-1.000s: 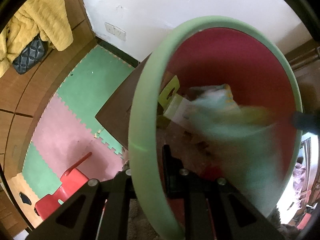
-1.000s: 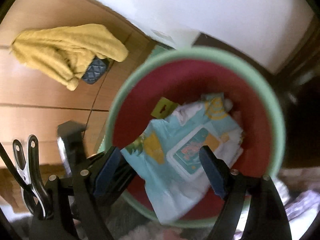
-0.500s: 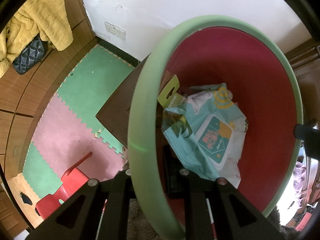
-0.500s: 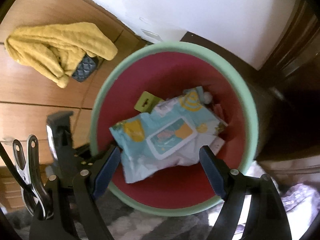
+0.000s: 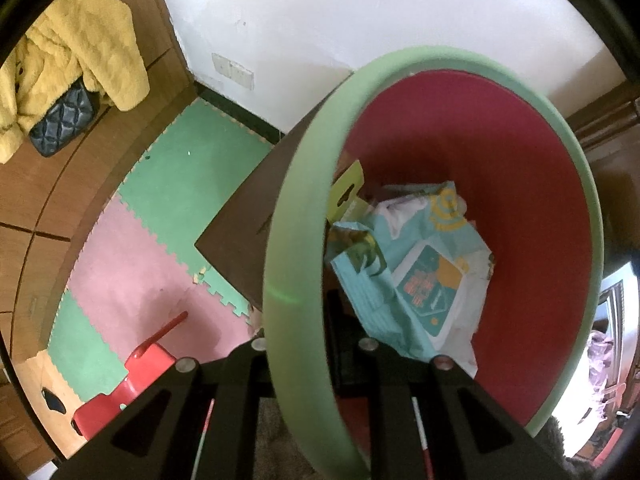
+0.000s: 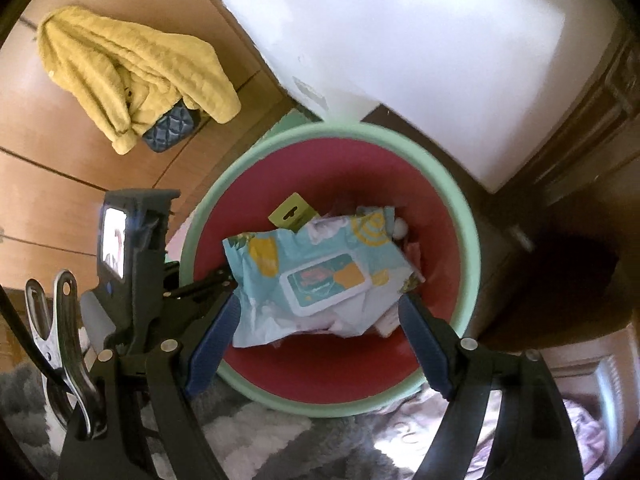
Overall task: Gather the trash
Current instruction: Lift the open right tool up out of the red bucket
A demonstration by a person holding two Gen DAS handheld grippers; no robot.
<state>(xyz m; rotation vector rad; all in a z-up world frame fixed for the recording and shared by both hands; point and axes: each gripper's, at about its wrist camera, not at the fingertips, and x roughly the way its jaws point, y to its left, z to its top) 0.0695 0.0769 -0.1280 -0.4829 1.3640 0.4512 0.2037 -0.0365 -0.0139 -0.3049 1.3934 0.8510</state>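
Left wrist view: the left claw (image 5: 298, 354) stood clamped on the near rim of the bin (image 5: 288, 280), a red pail with a pale green lip, one finger outside the wall and the other inside. A blue wipes packet (image 5: 416, 276) lay crumpled inside the bin, beside a yellow-green hang tag (image 5: 346, 194); foam floor mats (image 5: 160, 216) and a red plastic chair (image 5: 120, 392) showed below. Right wrist view: the right claw (image 6: 320, 340) hung above the bin (image 6: 468, 240) with its jaws spread wide and nothing between them, the wipes packet (image 6: 316, 276) resting loose on top of the other litter. A yellow garment (image 6: 132, 76) and a dark quilted bag (image 6: 172, 128) lay on a wooden surface behind. Likely hazards, as judged: the bin was gripped at a single point on its rim, so a jolt could let it swing or slip and spill; the packet, sitting high, could slide out if the bin tilted.
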